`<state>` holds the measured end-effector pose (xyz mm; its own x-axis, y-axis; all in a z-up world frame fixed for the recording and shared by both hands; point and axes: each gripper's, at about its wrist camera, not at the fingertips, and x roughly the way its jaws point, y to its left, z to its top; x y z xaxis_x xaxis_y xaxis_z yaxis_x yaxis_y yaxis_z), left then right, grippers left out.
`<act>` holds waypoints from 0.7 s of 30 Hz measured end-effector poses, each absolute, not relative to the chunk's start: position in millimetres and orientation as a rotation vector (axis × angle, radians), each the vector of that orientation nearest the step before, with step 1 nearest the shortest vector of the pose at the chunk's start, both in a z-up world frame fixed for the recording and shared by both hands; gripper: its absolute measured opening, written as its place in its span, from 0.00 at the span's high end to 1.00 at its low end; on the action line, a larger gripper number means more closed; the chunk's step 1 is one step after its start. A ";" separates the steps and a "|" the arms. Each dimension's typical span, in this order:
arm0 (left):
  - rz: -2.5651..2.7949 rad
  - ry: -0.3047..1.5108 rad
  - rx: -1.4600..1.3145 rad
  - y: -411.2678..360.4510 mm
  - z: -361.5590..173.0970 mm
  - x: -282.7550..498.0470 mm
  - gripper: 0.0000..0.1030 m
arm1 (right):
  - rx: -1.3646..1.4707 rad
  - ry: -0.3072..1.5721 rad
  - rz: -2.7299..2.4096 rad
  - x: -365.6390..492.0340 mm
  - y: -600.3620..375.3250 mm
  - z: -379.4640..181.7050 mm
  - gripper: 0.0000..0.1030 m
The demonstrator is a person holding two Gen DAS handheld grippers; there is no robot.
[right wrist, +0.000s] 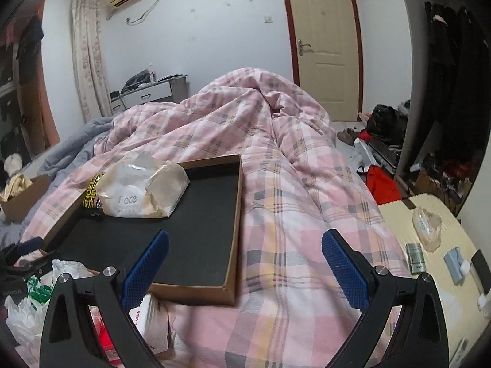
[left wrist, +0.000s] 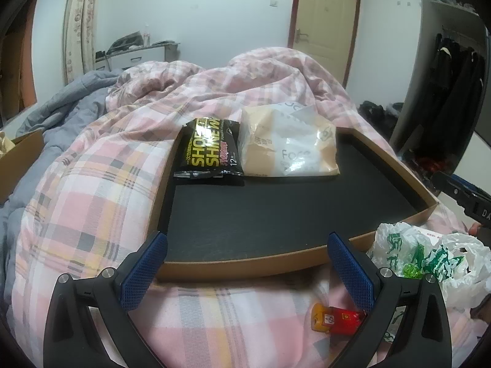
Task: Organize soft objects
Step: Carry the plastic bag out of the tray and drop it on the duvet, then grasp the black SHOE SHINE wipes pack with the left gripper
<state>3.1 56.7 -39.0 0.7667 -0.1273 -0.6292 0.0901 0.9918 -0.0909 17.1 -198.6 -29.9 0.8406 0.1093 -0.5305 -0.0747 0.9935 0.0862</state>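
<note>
**Inspector A:** Landmark is the cardboard tray (left wrist: 396, 165), set on the pink plaid quilt (left wrist: 92, 184). Contents: a black shoe-shine wipes pack (left wrist: 210, 150) at the tray's far left corner and, touching it on its right, a tan-and-white face tissue pack (left wrist: 288, 144). The rest of the dark tray floor is bare. My judgement: both were pushed to the far end to leave room for more soft items

**Inspector B:** Agreed. Outside the tray, at its near right corner, a white plastic bag with green print (left wrist: 429, 254) lies crumpled on the quilt. Just nearer than the tray's near rim lies a small red-and-yellow packet (left wrist: 337, 319). Neither has been stowed yet

**Inspector A:** Gripper states?

**Inspector B:** Left gripper (left wrist: 247, 271) is spread wide, nothing between its blue pads, poised over the tray's near rim. Right gripper (right wrist: 245, 271) is likewise released and empty, hanging over the tray's near right corner. A white pack (right wrist: 150, 322) lies just under its left finger (right wrist: 145, 271), near side of the tray, and looks a probable next pickup

**Inspector A:** A second cardboard box (left wrist: 18, 156) sits far left of the tray; contents indistinct
</note>
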 end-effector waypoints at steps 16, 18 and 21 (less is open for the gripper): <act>-0.118 0.602 -0.215 78.3 22.1 21.1 0.00 | 0.015 0.546 0.106 15.0 -194.0 -29.1 0.03; -0.112 0.657 -0.230 82.9 26.5 42.7 0.00 | 0.014 0.547 0.106 15.1 -194.1 -29.1 0.03; -0.048 0.790 -0.181 87.0 18.1 89.3 0.00 | 0.019 0.546 0.107 15.0 -195.7 -29.2 0.03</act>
<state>89.3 87.0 18.1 0.7034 -0.1105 -0.7022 -0.0246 0.9835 -0.1794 15.0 -195.7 -29.2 0.8494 0.1067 -0.5169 -0.0967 0.9942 0.0463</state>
